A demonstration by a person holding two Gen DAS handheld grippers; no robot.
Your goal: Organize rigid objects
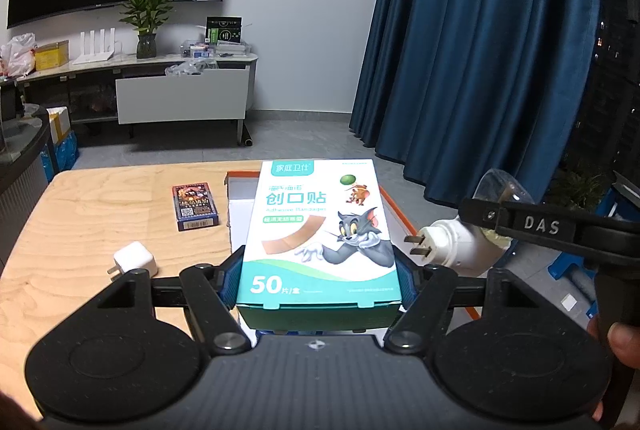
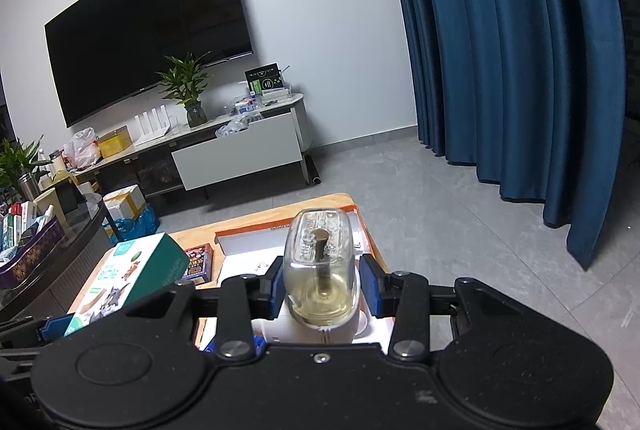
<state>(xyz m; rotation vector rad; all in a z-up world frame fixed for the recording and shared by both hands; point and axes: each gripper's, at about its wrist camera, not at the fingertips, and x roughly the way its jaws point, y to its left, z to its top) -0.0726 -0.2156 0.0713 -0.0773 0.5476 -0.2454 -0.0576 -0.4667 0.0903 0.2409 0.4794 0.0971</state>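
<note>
My left gripper (image 1: 320, 280) is shut on a white and green plaster box with a cartoon cat (image 1: 320, 230) and holds it above the orange-rimmed white tray (image 1: 394, 208). The box also shows in the right wrist view (image 2: 124, 270). My right gripper (image 2: 320, 286) is shut on a plug-in mosquito repeller (image 2: 320, 270), a clear bottle of yellowish liquid on a white plug base. In the left wrist view the repeller (image 1: 452, 242) hangs at the tray's right edge. A card deck box (image 1: 195, 206) and a white charger (image 1: 134, 260) lie on the wooden table (image 1: 100, 214).
The tray (image 2: 240, 242) lies on the table's right part, near its far edge. A TV stand with a plant (image 1: 146, 18) stands against the far wall. Blue curtains (image 1: 480, 50) hang on the right. A dark cabinet with clutter (image 2: 36, 250) stands left.
</note>
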